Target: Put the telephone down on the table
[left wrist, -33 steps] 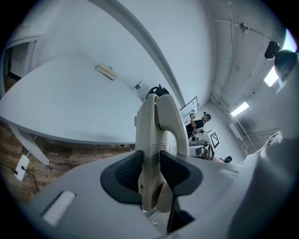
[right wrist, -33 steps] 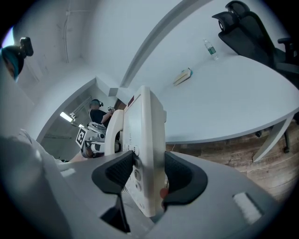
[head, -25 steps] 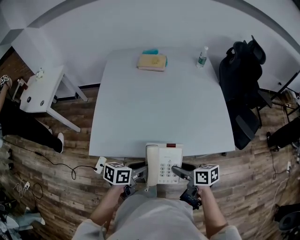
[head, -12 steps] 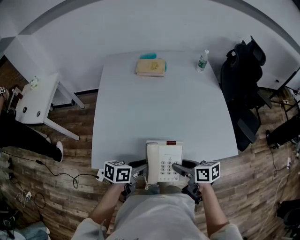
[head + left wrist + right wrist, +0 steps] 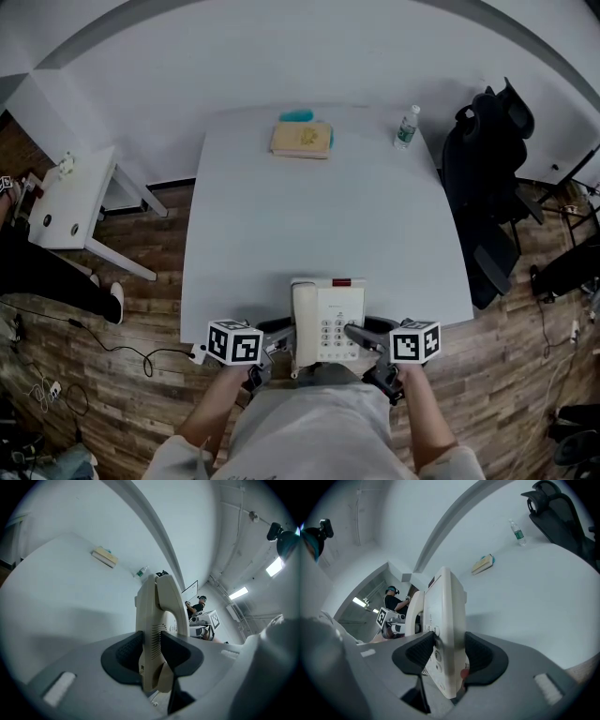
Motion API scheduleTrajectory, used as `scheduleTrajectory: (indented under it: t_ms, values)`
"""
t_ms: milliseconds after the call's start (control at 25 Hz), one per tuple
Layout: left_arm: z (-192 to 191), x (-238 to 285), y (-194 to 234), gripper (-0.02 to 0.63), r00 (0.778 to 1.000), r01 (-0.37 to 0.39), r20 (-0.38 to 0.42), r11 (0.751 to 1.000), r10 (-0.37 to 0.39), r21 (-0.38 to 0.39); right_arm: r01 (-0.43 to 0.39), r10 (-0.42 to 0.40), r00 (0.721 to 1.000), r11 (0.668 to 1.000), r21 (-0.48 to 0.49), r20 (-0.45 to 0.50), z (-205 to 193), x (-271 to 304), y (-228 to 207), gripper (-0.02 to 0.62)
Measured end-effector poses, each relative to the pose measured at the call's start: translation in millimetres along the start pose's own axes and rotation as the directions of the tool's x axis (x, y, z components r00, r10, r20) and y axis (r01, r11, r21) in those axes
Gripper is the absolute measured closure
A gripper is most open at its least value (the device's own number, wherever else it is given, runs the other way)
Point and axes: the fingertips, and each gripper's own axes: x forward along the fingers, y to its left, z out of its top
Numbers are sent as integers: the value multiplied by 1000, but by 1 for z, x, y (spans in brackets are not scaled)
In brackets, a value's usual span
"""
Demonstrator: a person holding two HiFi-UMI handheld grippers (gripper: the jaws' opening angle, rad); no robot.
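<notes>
A wood-plank floor and a plain pale wall are seen around a large pale table (image 5: pixel 319 216). At the far left a small white side table (image 5: pixel 70 192) is placed. On the far side of the large table a book (image 5: pixel 301 139) is laid, with a bottle (image 5: pixel 405 127) stood upright well to its right. A black office chair (image 5: pixel 492 178) is parked just off the table's right edge.

At the near edge, the left gripper (image 5: pixel 279 337) is seen clamped on the telephone (image 5: pixel 326 319). In the left gripper view the jaws of the left gripper (image 5: pixel 151 656) are closed on the handset side of the telephone (image 5: pixel 157 611), with the ribbed earpiece pinched between the dark pads. The telephone is held face up, its far part over the table's near edge and its near part overhanging towards the person. On the right, the right gripper (image 5: pixel 361 336) is closed on the keypad side; in the right gripper view the body of the telephone (image 5: pixel 445 616) is gripped edge-on by the right gripper (image 5: pixel 449 656).

The carry to the table is judged to be nearly done, since the telephone is already over the tabletop. Whether its base touches the surface cannot be told. What is left, it is judged, is for it to be moved further in, lowered flat and released by both grippers.
</notes>
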Motion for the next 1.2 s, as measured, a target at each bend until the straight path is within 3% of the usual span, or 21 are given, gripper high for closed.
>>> scheduleTrajectory:
  t_ms: [800,1200]
  values:
    - [50,43,26,471,1000,-26,15,997,27,-67,-20,19,997,1000,-10,-71,63,16,-44,374]
    - [51,53,38,471,999,-43,11,997,44,-69,-35,35,996,999,12,-79,63,25,-58,374]
